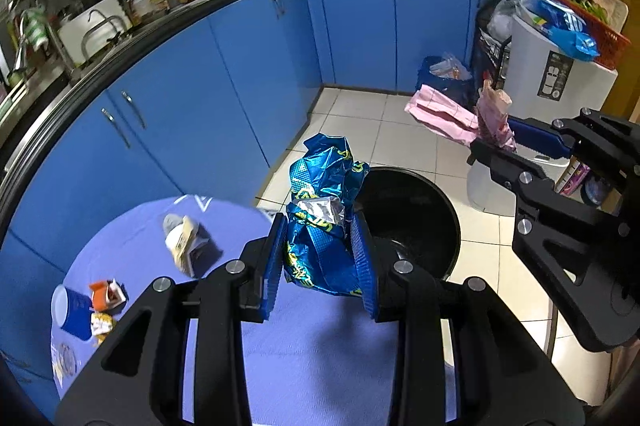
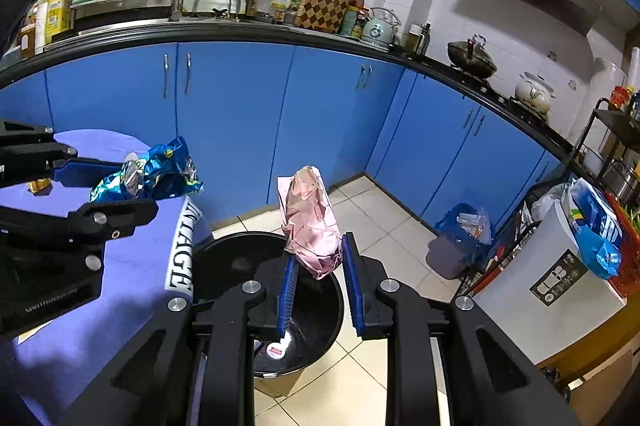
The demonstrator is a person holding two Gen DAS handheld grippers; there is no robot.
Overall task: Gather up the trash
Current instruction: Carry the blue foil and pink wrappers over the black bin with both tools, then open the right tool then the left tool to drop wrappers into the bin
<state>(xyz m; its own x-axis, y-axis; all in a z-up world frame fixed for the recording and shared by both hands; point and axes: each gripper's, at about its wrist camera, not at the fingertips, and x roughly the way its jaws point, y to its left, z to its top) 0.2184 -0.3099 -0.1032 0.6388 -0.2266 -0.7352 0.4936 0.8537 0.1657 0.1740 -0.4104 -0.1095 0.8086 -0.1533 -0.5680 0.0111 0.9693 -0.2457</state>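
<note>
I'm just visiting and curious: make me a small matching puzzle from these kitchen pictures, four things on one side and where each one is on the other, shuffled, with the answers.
Things:
1. blue wrapper
2. pink wrapper
3. black bin
4. blue cup

Places:
A. lying on the purple table
B. clamped in the right gripper
C. on the floor beside the table
D. clamped in the left gripper

Pairs: 1-D, 2-B, 3-C, 4-A
</note>
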